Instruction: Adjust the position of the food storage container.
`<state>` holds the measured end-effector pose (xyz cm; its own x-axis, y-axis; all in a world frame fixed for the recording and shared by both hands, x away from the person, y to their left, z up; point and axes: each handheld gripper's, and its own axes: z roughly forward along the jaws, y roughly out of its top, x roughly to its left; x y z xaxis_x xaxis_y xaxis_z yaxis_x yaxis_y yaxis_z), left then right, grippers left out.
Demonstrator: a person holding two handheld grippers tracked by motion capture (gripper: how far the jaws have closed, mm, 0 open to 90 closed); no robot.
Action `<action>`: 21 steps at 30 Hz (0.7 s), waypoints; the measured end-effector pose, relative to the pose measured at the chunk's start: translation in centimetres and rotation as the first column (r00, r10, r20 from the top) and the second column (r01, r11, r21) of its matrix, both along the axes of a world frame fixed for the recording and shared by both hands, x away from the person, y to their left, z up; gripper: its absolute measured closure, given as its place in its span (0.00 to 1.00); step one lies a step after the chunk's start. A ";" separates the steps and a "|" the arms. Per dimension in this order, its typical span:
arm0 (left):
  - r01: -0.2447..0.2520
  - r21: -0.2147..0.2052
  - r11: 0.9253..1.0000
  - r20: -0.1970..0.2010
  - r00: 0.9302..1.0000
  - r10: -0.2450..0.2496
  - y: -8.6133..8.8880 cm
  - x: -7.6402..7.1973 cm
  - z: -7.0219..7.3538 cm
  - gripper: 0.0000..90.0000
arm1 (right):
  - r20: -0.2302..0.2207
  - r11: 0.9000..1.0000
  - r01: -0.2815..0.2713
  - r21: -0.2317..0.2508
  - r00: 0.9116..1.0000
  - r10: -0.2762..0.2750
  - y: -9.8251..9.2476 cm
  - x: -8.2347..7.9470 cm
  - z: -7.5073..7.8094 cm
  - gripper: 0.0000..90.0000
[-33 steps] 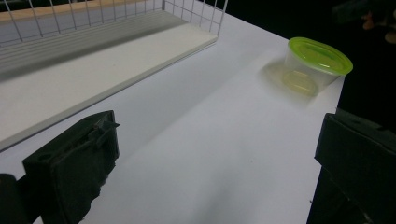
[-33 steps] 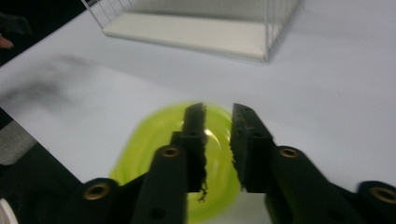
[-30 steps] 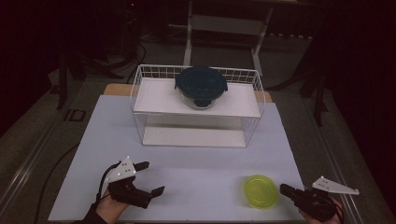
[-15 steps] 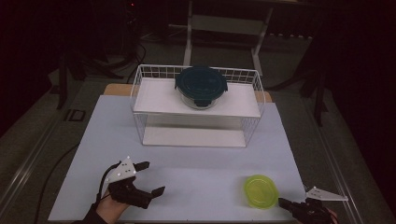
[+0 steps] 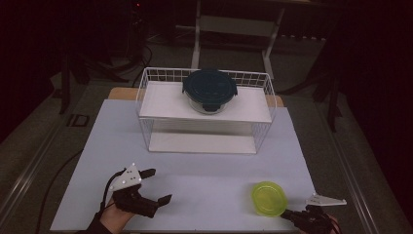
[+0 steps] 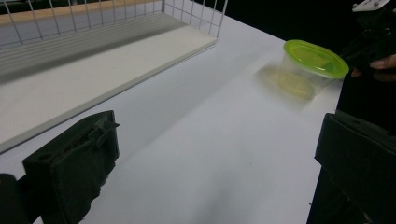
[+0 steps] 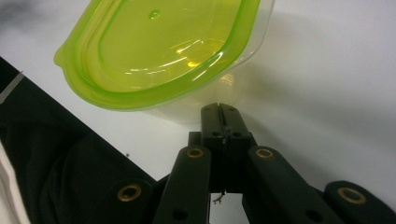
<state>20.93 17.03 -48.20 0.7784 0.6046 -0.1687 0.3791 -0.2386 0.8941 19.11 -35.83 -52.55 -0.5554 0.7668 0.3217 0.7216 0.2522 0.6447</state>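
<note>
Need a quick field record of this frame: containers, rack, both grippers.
surface: white table
rack: white wire rack, two shelves, at the table's far side
dark container: round, dark-lidded container on the rack's top shelf
green container: clear tub with a green lid, near right of the table
left gripper: open, nothing between the jaws
right gripper: shut, tips right at the green tub's wall; contact unclear

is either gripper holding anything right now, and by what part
Nothing is held. The right gripper is shut with nothing between its jaws, beside the green-lidded container; the left gripper is open.
</note>
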 end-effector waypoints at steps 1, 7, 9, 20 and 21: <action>0.000 0.000 1.000 0.000 1.000 0.000 0.0 0.0 0.0 0.00 | 0.000 1.000 0.000 0.000 1.000 0.000 0.0 0.0 0.0 1.00; -0.002 0.001 1.000 -0.002 1.000 0.002 0.0 0.0 -0.1 0.00 | 0.004 0.999 -0.037 -0.013 0.999 0.037 1.4 1.0 0.3 1.00; -0.002 0.003 1.000 0.000 1.000 0.002 0.1 0.0 0.0 0.00 | 0.006 0.999 -0.049 -0.018 0.999 0.049 1.9 1.3 0.4 1.00; -0.003 0.002 1.000 0.001 1.000 0.003 0.1 0.0 0.0 0.00 | 0.005 0.995 -0.101 -0.026 0.995 0.101 4.2 2.9 0.7 1.00; -0.006 -0.002 1.000 0.003 1.000 0.006 0.1 0.0 0.0 0.00 | 0.004 0.994 -0.110 -0.024 0.994 0.110 4.7 3.2 0.6 1.00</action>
<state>20.92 17.14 -48.18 0.7753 0.6088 -0.1680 0.3780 -0.2344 0.8956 22.31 -31.14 -51.91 -0.6382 0.7087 0.3008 0.6854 0.3451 0.6412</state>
